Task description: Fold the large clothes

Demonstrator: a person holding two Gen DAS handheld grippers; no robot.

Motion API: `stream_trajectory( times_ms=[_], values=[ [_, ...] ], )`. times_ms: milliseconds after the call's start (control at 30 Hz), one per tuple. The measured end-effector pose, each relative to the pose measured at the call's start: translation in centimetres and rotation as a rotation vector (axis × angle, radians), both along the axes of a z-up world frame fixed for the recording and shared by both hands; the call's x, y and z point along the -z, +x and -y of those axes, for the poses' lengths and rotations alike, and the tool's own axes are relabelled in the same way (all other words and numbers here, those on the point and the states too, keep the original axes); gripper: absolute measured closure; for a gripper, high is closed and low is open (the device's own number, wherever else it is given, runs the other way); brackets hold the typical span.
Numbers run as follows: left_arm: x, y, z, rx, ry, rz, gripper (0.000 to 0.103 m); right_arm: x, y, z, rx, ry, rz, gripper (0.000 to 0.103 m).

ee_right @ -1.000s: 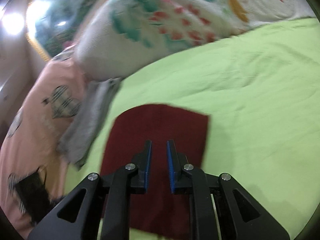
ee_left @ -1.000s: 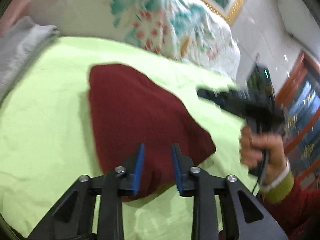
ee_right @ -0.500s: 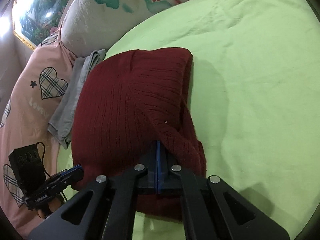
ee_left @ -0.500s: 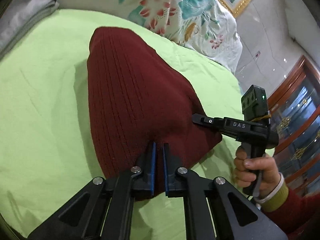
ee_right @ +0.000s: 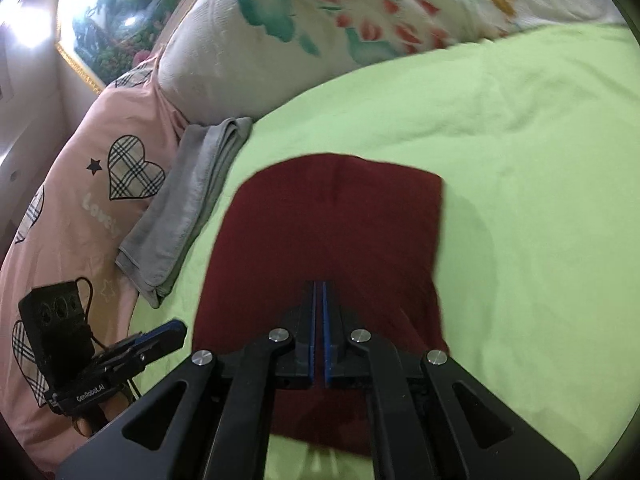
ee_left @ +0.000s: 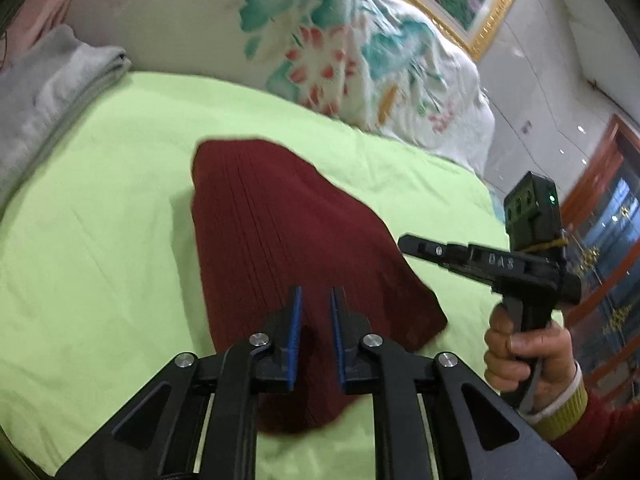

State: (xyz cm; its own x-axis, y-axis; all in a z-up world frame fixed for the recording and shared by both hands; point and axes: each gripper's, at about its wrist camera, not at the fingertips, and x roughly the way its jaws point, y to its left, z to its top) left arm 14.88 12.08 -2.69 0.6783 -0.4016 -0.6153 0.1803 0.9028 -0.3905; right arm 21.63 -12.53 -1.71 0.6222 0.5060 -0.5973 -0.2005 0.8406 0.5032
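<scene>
A dark red knitted garment (ee_left: 280, 240) lies folded on the light green bedsheet (ee_left: 100, 240); it also shows in the right wrist view (ee_right: 332, 232). My left gripper (ee_left: 316, 300) is open a little and empty, held above the garment's near end. My right gripper (ee_right: 319, 292) has its fingers nearly together with nothing between them, above the garment's near edge. The right gripper also shows in the left wrist view (ee_left: 408, 242), raised off the garment's right side. The left gripper shows in the right wrist view (ee_right: 176, 326), left of the garment.
A folded grey cloth (ee_right: 188, 196) lies left of the garment beside a pink heart-print pillow (ee_right: 92, 184). A large floral pillow (ee_left: 320, 52) lies along the head of the bed. The green sheet (ee_right: 520, 200) stretches to the right.
Both grippers have let go of the garment and lifted back from it. The left jaws opened slightly. The garment now lies flat on the sheet.
</scene>
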Motion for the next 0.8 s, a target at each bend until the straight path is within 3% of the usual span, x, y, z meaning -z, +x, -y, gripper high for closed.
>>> stream_trajectory(
  times_ms=[200,400,500,667,800],
  values=[
    [2.4,4.1,0.7,-0.044,0.109,-0.107,0.088,2.9,4.6,-1.4,0.044,-0.114,-0.085,0.101],
    [3.4,4.1,1.2,-0.056,0.142,-0.095,0.088,4.4,5.3,0.6,0.065,-0.06,-0.103,0.103],
    [2.4,3.2,0.4,-0.058,0.093,-0.089,0.089,3.5,4.1,0.9,0.056,-0.029,-0.09,0.102],
    [0.4,-1.8,0.5,-0.027,0.097,-0.016,0.088,1.9,-1.1,1.3,-0.007,-0.008,-0.038,0.1],
    [2.0,-3.7,2.0,-0.045,0.235,-0.061,0.087,3.2,-4.9,0.8,-0.058,-0.062,-0.053,0.1]
  ],
)
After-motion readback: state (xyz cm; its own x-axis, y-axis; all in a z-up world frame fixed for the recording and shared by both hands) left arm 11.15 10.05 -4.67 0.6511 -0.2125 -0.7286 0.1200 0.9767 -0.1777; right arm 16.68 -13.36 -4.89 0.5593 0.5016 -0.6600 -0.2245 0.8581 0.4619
